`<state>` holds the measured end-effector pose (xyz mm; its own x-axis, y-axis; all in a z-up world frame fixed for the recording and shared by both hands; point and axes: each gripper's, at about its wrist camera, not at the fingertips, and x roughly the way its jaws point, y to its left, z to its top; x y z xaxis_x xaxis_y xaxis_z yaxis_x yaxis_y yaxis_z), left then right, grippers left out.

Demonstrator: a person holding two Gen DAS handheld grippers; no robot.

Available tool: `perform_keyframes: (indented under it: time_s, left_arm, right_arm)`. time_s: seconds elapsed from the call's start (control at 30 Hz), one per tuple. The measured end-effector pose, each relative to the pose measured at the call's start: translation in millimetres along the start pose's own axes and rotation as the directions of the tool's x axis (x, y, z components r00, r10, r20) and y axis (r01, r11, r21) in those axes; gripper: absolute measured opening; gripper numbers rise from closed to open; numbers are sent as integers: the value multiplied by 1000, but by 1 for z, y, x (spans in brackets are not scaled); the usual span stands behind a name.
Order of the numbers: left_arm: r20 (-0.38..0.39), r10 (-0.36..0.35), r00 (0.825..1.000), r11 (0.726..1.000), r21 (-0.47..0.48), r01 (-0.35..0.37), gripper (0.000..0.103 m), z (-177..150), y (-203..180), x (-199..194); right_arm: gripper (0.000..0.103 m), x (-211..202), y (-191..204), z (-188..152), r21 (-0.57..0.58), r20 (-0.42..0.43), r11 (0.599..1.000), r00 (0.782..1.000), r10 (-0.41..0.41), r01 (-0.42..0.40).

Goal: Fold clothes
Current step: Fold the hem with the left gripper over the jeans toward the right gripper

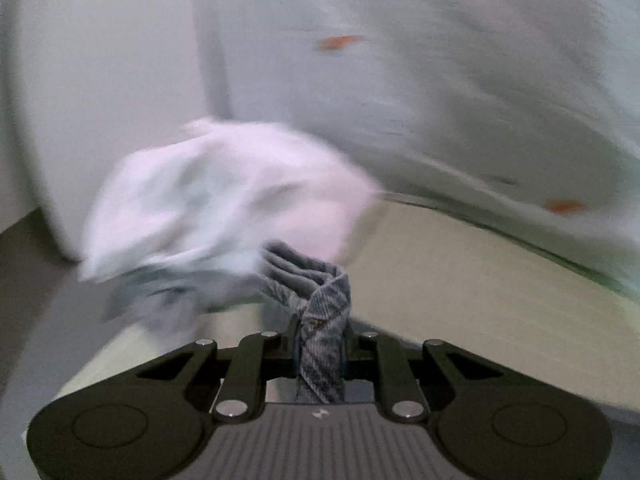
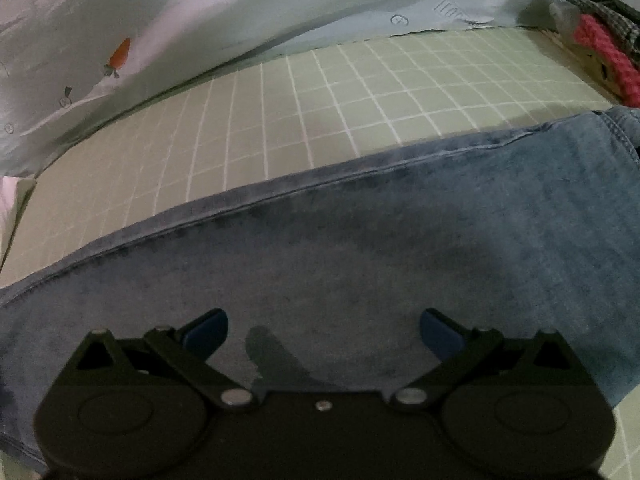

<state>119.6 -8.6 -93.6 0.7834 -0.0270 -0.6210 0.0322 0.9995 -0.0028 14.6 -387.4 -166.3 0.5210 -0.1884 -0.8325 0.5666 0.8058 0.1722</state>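
Left wrist view is smeared with motion blur. At the bottom, the left gripper [image 1: 320, 344] has its black fingers clenched on a bunched strip of blue denim [image 1: 326, 312], which rises out of the jaws in folds. Beyond it, a pale white and pink cloth [image 1: 224, 200] hangs in a blurred bundle; I cannot tell whether it joins the denim. Behind lies a green sheet [image 1: 480, 280], and above that a pale quilt [image 1: 440, 100] with small orange marks.

Right wrist view is sharp. The right gripper [image 2: 323, 330] sits low in the frame, its blue-tipped fingers [image 2: 208, 330] spread wide apart and holding nothing. They hover just above the jeans [image 2: 360, 248], which lie flat across the sheet [image 2: 320, 100], a seam running along their far edge. The sheet is green with a white grid. The quilt [image 2: 120, 20], printed with a carrot [image 2: 121, 54], is heaped along the far side. At top right sits a pink knitted item [image 2: 608, 60] beside some checked fabric [image 2: 612, 10].
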Motion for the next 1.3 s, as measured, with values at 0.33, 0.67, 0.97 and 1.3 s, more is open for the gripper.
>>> perform_keyframes:
  time_s: [0.33,0.67,0.97,1.3]
  left_arm:
    - [-493,-223,841,842,337,421,28,-98,-130,15]
    - [-471,-197,860,801,428,418,65,-109,-133,4]
    - [-429,-181,885,765,504,400,78,-109,-143,0]
    - [-429,-199,881,750,512,419,81,-109,-148,5]
  right_arm:
    - [103,-5,-24,-7,36,26,999,1000,4,-5]
    - [103,-2,-12,-16,-51,41,998,998,-46,48]
    - [103,-3,-10,-20,-81,40,995,998,-55,58]
    - [103,-2,-5,-23,-113,48,990,996,-78,83]
